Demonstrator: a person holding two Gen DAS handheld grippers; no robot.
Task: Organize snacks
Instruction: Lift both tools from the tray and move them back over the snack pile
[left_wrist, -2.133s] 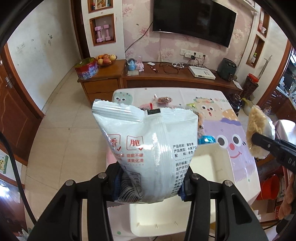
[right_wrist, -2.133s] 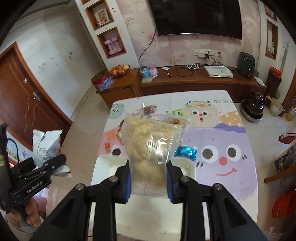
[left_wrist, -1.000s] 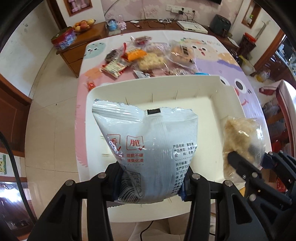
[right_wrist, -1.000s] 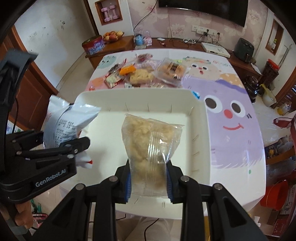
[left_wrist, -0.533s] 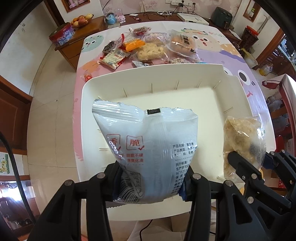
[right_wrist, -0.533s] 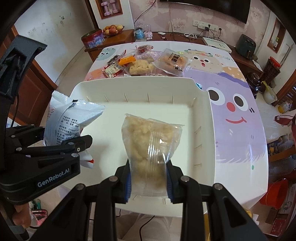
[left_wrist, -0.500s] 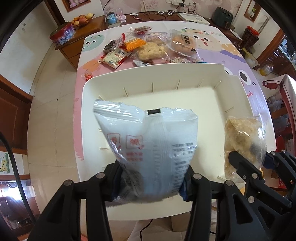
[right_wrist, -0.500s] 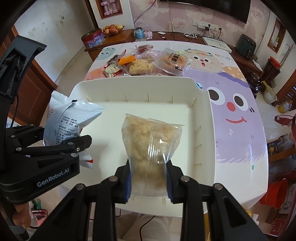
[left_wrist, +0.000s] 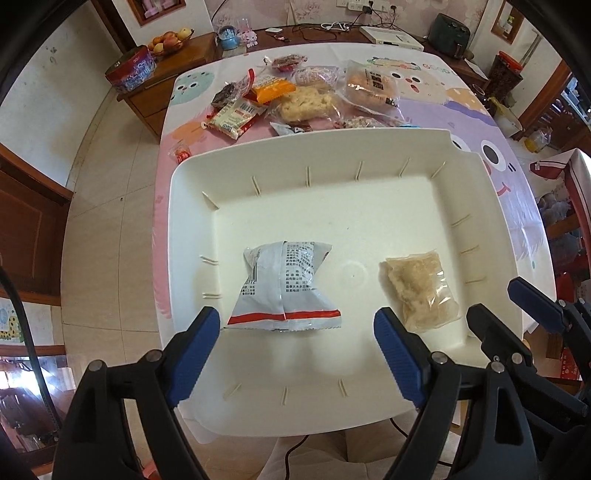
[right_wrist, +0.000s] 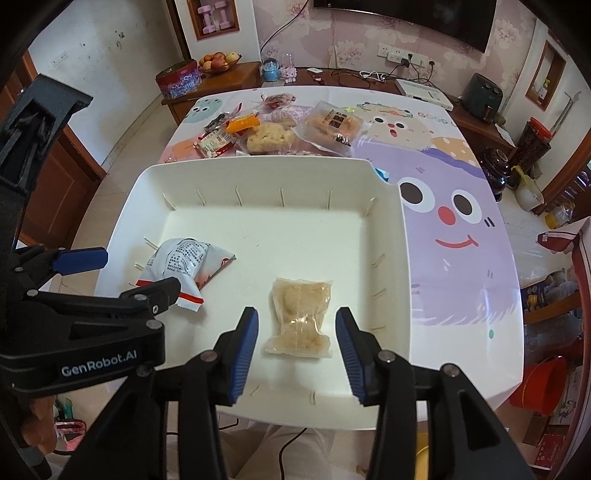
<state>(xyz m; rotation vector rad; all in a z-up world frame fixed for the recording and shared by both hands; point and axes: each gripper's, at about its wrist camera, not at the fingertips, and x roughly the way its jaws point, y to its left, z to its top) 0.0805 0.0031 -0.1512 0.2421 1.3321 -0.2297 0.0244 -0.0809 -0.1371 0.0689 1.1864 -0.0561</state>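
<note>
Left wrist view: left gripper (left_wrist: 297, 341) points down over the tray (left_wrist: 487, 206); its jaws have just been opening and stand wide, nothing pressed between them.
White bag (left_wrist: 284, 286): lies flat on the tray floor, between and just beyond the blue pads (left_wrist: 194, 352), touching neither; print too small to read.
Right gripper (right_wrist: 295, 343): jaws have just been opening, parted to either side of the clear packet (right_wrist: 301, 314), pads clear of it.
Clear packet: flat on the tray floor, right of the white bag, well apart from it.
Snack pile (left_wrist: 295, 98): on the tablecloth (right_wrist: 454, 266) beyond the tray's far wall; nearest wrappers partly hidden by the rim.
Cut off: the tray's near edge, behind gripper arms.
Hand (right_wrist: 35, 421): only fingers show, at the left edge.
</note>
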